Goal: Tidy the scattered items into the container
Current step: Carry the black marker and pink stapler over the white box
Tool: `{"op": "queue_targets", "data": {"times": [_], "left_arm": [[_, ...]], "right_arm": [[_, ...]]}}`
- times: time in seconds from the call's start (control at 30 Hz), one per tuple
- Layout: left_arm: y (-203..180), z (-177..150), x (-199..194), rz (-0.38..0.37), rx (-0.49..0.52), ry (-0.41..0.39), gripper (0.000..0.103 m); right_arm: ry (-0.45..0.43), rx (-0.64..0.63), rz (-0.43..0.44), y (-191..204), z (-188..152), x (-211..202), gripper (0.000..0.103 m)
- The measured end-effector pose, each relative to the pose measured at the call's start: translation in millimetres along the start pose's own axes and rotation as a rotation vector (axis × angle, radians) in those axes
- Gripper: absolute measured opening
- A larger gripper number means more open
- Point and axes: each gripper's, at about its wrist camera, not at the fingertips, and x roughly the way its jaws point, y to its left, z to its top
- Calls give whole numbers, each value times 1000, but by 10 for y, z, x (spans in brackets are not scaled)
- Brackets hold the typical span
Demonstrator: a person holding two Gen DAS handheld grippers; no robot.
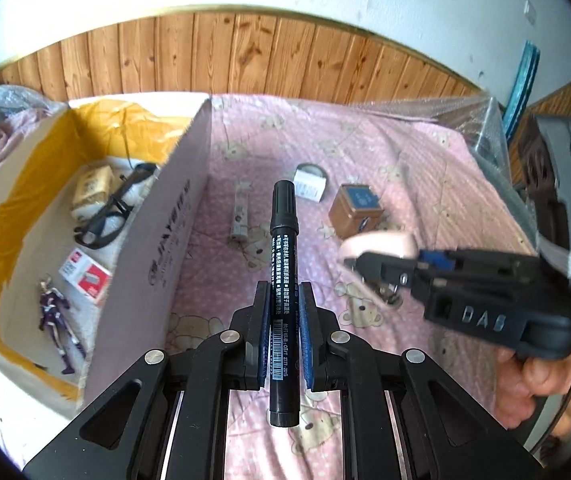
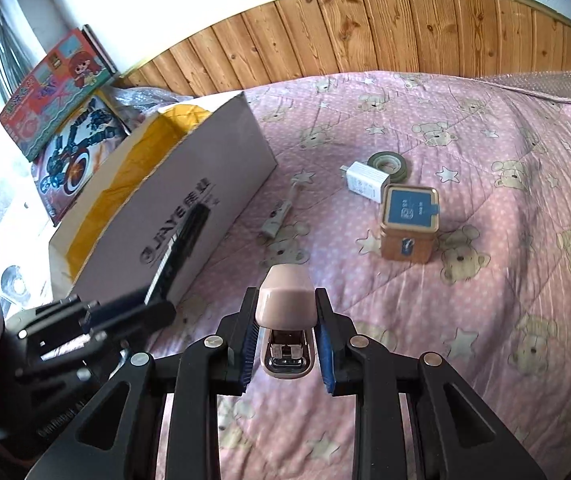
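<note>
My left gripper is shut on a black marker, held above the pink bedspread just right of the open cardboard box. My right gripper is shut on a pink stapler, also above the bedspread; it shows in the left wrist view. Loose on the bed lie a small brown tin with a blue lid, a white charger, a roll of tape and a small grey stick-like item. The box holds glasses, a small packet, a red-and-white pack and a purple figure.
The box stands at the left of the bed, its long wall facing the loose items. Toy boxes lean behind it. A wood-panelled wall runs behind the bed. Bubble wrap lies at the far right corner.
</note>
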Motion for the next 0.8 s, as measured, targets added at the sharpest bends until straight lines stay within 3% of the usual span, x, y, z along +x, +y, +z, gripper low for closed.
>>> {"op": "queue_targets", "data": {"times": [0.8], "left_arm": [[457, -48, -1196, 2, -107, -190, 12]], "right_arm": [[-94, -100, 12, 668, -213, -634, 27]]}}
